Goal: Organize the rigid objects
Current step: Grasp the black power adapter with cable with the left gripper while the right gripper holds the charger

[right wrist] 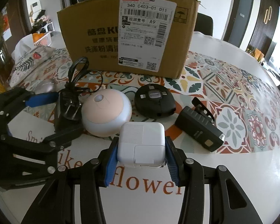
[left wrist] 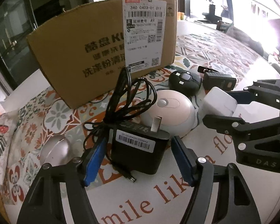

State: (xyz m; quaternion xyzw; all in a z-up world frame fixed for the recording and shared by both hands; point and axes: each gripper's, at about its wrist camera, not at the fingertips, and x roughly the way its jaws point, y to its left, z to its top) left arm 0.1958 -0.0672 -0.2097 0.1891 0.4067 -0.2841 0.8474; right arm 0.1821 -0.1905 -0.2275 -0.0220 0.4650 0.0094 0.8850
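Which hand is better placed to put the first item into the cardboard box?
Right. The right tongs already clamp the white square charger, ready to lift toward the brown cardboard box. The left tongs only straddle the black power adapter, open.

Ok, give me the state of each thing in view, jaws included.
Left gripper: jaws open around the black adapter, not closed.
Black adapter: on table, prongs up, cord bundled.
Right gripper: jaws shut on white charger.
White charger: gripped, prongs folded.
Cardboard box: upright; top not visible.
Round lamp: on table, unlit.
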